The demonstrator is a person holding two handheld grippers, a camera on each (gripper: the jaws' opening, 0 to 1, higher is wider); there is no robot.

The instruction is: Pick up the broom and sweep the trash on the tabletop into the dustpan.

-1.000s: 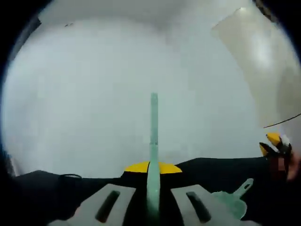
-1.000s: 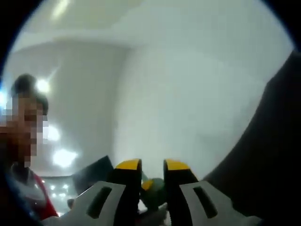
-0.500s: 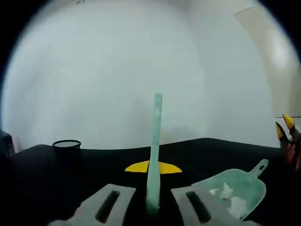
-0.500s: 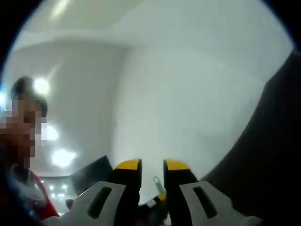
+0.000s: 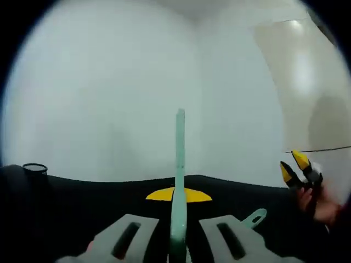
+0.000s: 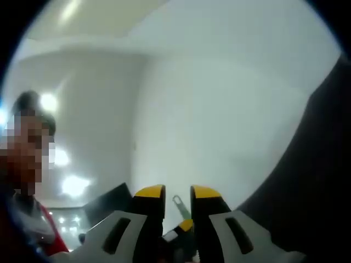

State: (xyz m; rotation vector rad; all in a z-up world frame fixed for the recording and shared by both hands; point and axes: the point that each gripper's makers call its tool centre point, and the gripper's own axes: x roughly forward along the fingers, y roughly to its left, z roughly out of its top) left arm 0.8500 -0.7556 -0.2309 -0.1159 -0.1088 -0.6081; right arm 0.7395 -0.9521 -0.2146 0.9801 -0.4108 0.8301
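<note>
Left gripper (image 5: 176, 233) fingers were clamped on the broom (image 5: 179, 181) handle, which stood upright above the black bench (image 5: 82, 203). Dustpan (image 5: 253, 220) handle lay just right of it. Right gripper (image 6: 176, 216) fingers were nearly closed; whether they held anything could not be told.

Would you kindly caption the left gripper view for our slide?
Left gripper holding the green broom handle upright above the black tabletop.

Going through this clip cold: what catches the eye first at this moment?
A thin pale green broom handle stands straight up the middle of the left gripper view, clamped in the left gripper above the black tabletop. At that view's right edge the right gripper hovers with its yellow-tipped jaws nearly together, and the dustpan handle peeks up at the bottom.
</note>
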